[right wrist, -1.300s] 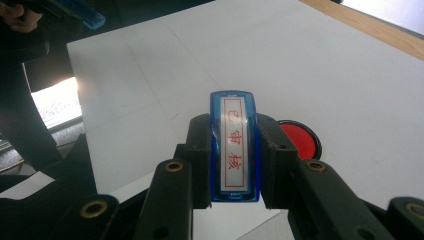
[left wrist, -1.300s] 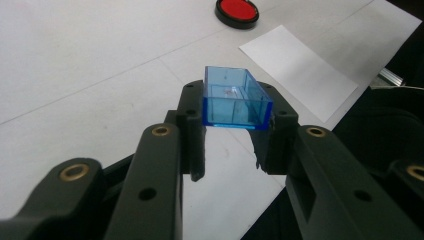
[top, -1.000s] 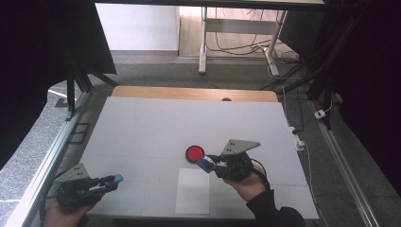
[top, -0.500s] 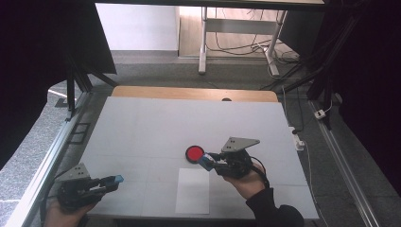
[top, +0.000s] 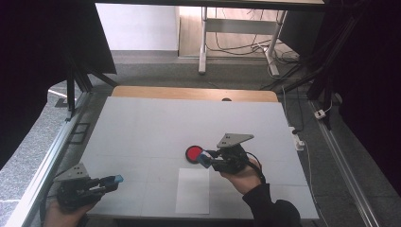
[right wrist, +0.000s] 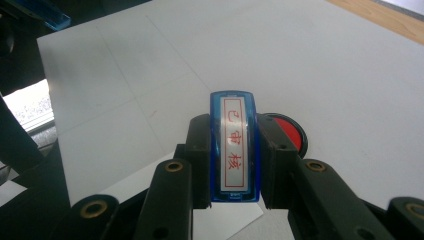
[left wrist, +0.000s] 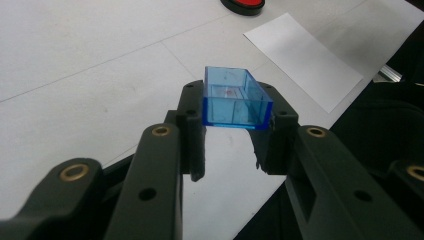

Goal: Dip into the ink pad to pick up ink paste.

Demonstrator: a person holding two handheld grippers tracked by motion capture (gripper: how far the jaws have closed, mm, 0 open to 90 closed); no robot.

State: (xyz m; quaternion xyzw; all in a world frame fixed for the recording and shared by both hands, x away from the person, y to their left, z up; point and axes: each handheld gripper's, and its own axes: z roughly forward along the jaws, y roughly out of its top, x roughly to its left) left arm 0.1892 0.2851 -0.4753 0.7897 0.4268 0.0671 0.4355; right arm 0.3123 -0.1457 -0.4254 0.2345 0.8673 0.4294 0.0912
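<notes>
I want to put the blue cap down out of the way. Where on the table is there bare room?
The whole far half of the table, up to the wooden strip, is bare, as is the stretch between the left gripper and the white paper. It is crowded around the red ink pad, where the right gripper holds the stamp.

1 stamp (right wrist: pixel 235 145), 1 cap (left wrist: pixel 235 99), 1 ink pad (top: pixel 193 153), 1 sheet (top: pixel 193 190)

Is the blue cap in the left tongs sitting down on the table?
No, the left tongs hold the blue cap above the table.
</notes>
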